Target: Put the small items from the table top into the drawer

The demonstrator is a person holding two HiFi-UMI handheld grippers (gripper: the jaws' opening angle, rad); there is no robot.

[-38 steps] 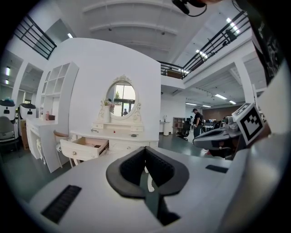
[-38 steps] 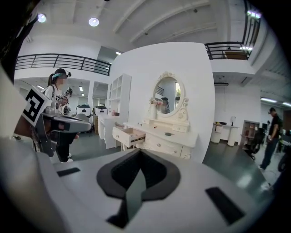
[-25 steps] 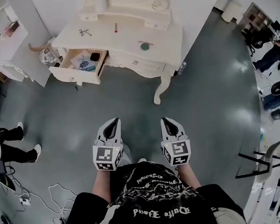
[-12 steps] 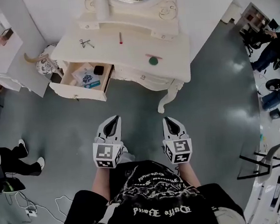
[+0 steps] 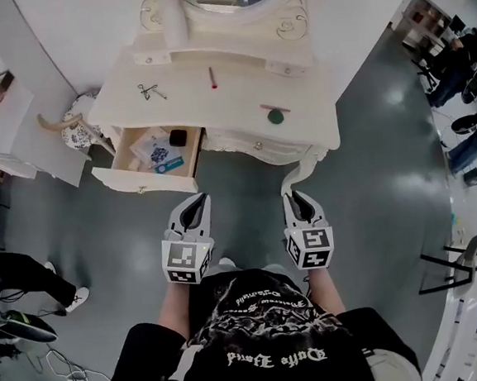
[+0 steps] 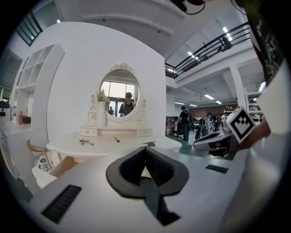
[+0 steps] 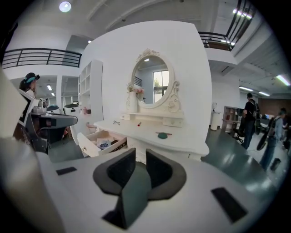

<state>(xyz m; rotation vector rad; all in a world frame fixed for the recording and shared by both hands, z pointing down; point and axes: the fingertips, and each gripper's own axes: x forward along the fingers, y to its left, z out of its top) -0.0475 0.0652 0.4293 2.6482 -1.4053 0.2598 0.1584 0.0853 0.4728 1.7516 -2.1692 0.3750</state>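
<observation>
Dressing table point(image 5: 232, 115) nearer now; left tool point(image 5: 199, 200) together, right tool point(image 5: 296, 197) just parted, empty

This is looking like a large open lab or studio hall with a home corner staged inside it. A white dressing table point(image 5: 231, 103) with an oval mirror point(image 6: 120, 93) is standing against a freestanding white partition wall point(image 7: 191, 68), on a polished grey floor point(image 5: 371, 182). Black mezzanine railings point(image 6: 213, 45) are running across the upper right of the left gripper view, above strip lights point(image 6: 209, 97). Loose cables point(image 5: 65, 368) are lying at the head view's lower left, and people point(image 7: 249, 116) are standing at the right.
</observation>
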